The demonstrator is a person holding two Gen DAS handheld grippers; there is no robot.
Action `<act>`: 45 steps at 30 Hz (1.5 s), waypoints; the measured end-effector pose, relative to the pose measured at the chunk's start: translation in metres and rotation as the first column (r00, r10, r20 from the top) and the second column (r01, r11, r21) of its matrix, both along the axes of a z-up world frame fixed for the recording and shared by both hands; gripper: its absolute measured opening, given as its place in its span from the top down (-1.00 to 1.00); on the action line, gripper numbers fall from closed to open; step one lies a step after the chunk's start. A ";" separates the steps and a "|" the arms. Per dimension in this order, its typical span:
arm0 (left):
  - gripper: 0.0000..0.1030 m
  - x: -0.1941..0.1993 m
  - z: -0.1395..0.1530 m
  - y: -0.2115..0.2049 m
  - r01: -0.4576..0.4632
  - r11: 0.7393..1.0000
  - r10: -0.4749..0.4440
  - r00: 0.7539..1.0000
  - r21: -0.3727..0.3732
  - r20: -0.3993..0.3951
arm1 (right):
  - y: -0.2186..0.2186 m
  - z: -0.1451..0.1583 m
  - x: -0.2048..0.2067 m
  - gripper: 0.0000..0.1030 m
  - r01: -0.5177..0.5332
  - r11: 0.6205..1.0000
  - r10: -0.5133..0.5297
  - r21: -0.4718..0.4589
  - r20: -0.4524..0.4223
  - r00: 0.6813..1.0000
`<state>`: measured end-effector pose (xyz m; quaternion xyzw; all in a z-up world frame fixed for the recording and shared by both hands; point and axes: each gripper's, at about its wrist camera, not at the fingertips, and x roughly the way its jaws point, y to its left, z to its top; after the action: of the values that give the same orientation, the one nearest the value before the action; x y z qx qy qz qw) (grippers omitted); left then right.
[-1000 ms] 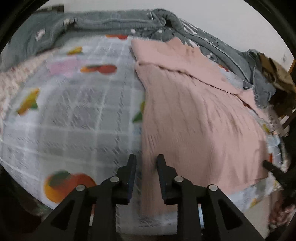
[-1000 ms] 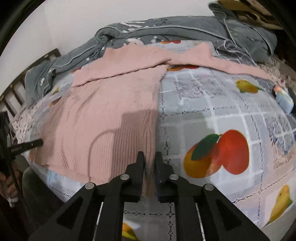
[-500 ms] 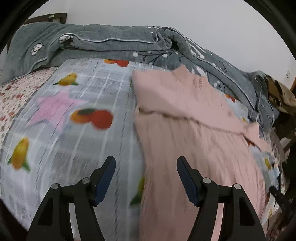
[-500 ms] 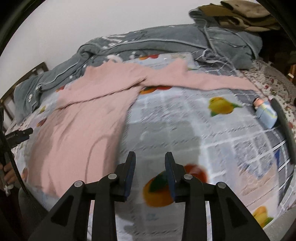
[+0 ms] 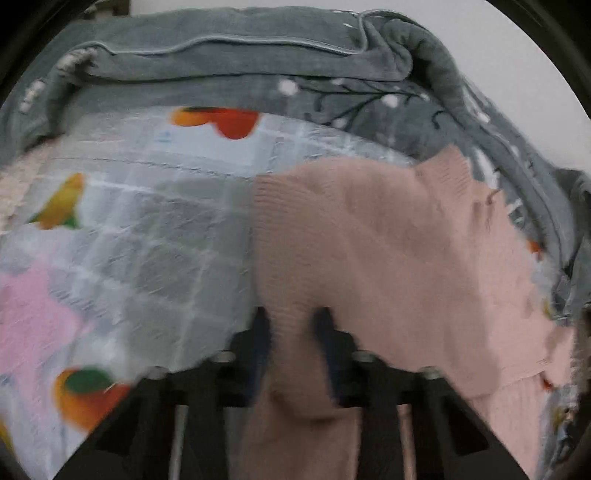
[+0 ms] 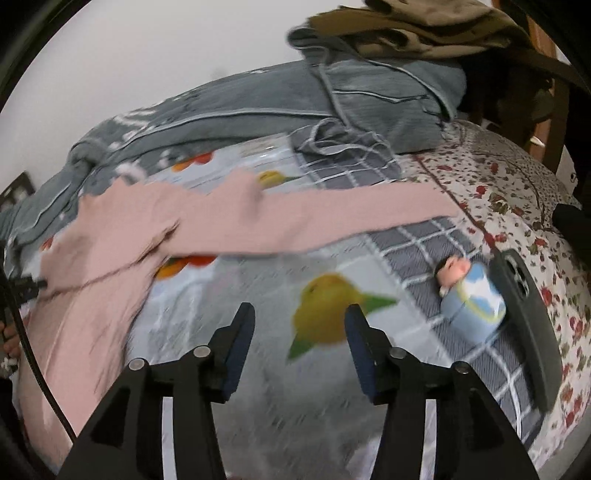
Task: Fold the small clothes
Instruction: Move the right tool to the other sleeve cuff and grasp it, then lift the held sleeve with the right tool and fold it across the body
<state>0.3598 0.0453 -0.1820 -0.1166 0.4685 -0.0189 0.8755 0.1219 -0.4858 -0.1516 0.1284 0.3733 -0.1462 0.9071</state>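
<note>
A pink knit sweater (image 5: 388,240) lies spread on the bed, its near left fold bunched up. The jaws of my left gripper (image 5: 293,321) are closing, and a ridge of that pink knit is pinched between the fingers. In the right wrist view the sweater's body (image 6: 103,266) lies at the left, and one long sleeve (image 6: 332,210) stretches right across the sheet. My right gripper (image 6: 299,325) hovers over a yellow fruit print, well short of the sleeve. Its jaws are opening and nothing is between them.
A fruit-print sheet (image 5: 147,221) covers the bed, with a rumpled grey blanket (image 5: 258,62) along the far side. A small toy figure (image 6: 469,295) and a dark phone (image 6: 524,317) lie right of my right gripper. Brown clothes (image 6: 406,22) are piled at the back right.
My left gripper travelled up along the sweater's left edge, opened wide, then closed on the knit. My right gripper left the sweater's hem, swung right over the sheet and spread its fingers.
</note>
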 end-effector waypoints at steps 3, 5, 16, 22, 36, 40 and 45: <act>0.80 0.003 0.007 0.001 -0.040 0.992 0.032 0.998 0.119 0.062 | -0.017 -0.005 0.020 0.03 0.037 0.999 -0.037 0.012 -0.016 0.999; 0.78 0.004 0.003 0.005 -0.046 0.993 0.041 0.998 0.107 0.055 | -0.029 -0.009 0.028 0.03 0.062 0.998 -0.061 0.020 -0.026 0.998; 0.22 0.001 0.000 0.008 -0.079 0.984 0.067 0.995 0.162 0.077 | -0.082 -0.021 0.071 -0.03 0.148 0.986 -0.139 0.083 -0.104 0.985; 0.15 0.002 -0.002 0.009 -0.089 0.985 0.078 0.994 0.150 0.078 | -0.094 -0.026 0.091 -0.07 0.197 0.978 -0.186 0.062 -0.154 0.970; 0.15 0.003 -0.002 0.009 -0.081 0.986 0.070 0.994 0.144 0.083 | -0.130 -0.019 0.096 0.89 0.331 0.939 -0.330 0.098 -0.022 0.944; 0.14 0.002 -0.002 0.012 -0.075 0.990 0.065 0.994 0.119 0.083 | -0.117 0.015 0.075 0.89 0.380 0.925 -0.377 -0.006 0.092 0.921; -0.17 -0.004 0.005 0.012 -0.023 0.995 0.016 0.997 0.094 0.077 | -0.085 0.051 0.076 0.89 0.349 0.929 -0.333 -0.121 0.139 0.933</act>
<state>0.3562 0.0570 -0.1770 -0.0786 0.4342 0.0077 0.8974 0.1982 -0.5705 -0.1005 0.1341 0.2802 -0.3204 0.8949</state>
